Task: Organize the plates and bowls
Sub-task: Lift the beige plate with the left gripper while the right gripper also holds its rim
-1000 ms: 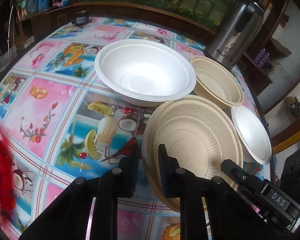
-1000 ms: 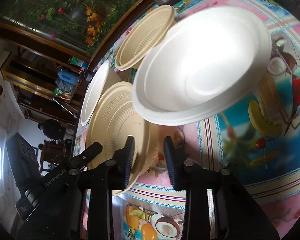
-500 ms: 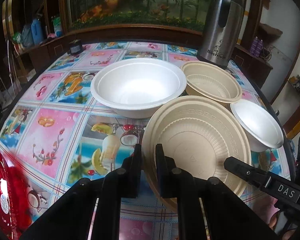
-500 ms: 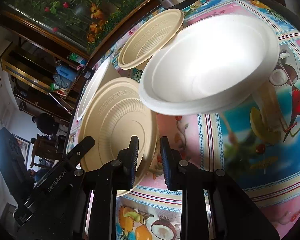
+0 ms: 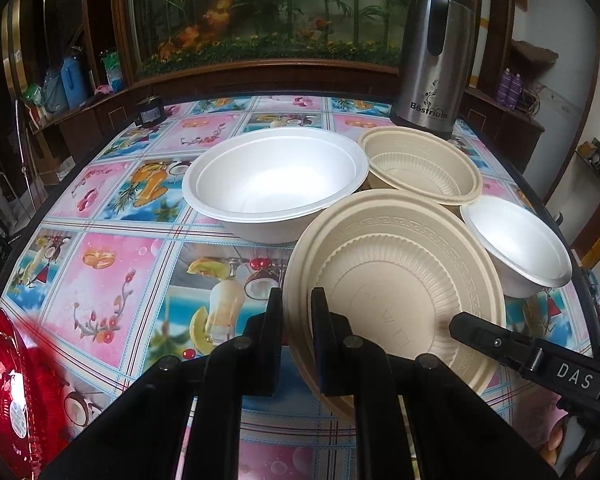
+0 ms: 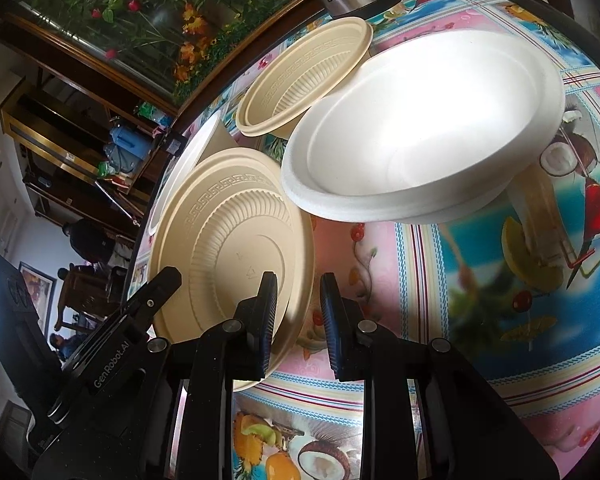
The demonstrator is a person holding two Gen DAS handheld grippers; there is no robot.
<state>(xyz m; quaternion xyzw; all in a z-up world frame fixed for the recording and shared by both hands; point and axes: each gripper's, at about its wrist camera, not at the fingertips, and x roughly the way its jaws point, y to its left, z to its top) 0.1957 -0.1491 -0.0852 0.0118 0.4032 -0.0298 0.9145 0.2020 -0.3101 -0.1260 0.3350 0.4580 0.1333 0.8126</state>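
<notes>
A beige ribbed plate [image 5: 396,280] lies in front of a large white foam bowl [image 5: 276,180]; it looks like two nested plates. My left gripper [image 5: 298,308] is shut on its near-left rim. One finger [image 5: 472,326] of the right gripper rests on the plate's right side. In the right wrist view my right gripper [image 6: 298,304] pinches the same plate's [image 6: 228,240] rim, one finger over it and one outside. The left gripper's finger [image 6: 168,280] shows on the far rim. A beige bowl [image 5: 420,168] and a small white bowl [image 5: 516,244] stand behind and to the right.
A steel thermos [image 5: 436,52] stands at the back right of the patterned table [image 5: 112,248]. A red shiny object [image 5: 8,380] sits at the near left edge, and a small black item [image 5: 150,110] at the far left. A wooden cabinet runs along the back.
The left gripper's fingers have closed onto the plate's rim and the left view has rolled level. The right gripper's fingers have narrowed around the rim. The bowls have stayed where they were.
</notes>
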